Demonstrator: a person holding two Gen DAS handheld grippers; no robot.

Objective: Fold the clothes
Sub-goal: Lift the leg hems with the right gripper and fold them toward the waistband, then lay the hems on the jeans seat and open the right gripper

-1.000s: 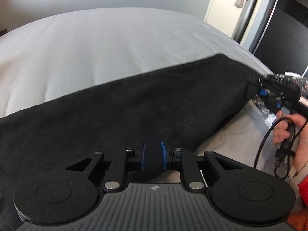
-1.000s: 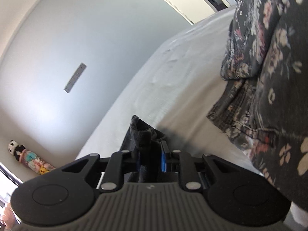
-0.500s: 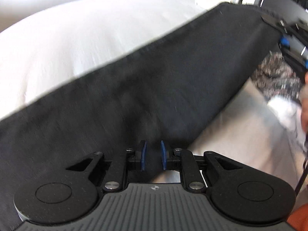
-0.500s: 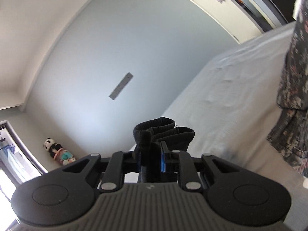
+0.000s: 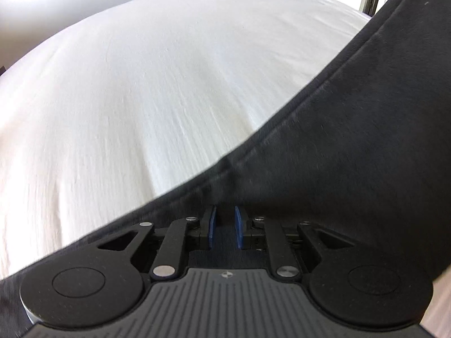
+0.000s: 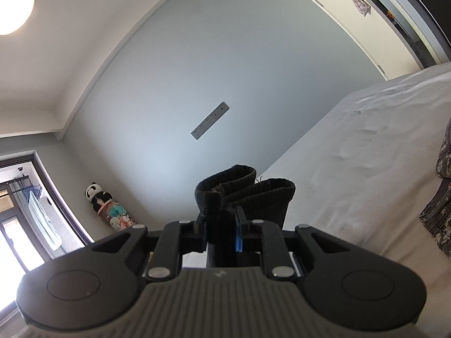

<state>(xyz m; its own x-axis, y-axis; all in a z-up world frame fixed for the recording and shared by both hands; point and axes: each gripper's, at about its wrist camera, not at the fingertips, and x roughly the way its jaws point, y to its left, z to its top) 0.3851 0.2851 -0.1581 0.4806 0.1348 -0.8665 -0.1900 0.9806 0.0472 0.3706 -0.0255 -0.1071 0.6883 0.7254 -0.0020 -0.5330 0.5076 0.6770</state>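
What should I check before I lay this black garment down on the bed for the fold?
1. Left claw shut on the black garment: ok, hem runs between the pads.
2. Right claw shut on the bunched cloth: ok.
3. Cloth taut between the claws: ok, the hem runs straight.
4. White sheet ahead free of other items: ok.
5. Floral clothes at the bed's edge clear of the fold: cannot tell.

One dark garment (image 5: pixel 352 146) is showing; two grippers, left (image 5: pixel 224 226) and right (image 6: pixel 222 233); one bed (image 5: pixel 157 84); one panda toy (image 6: pixel 97 195); one ceiling lamp (image 6: pixel 12 8).
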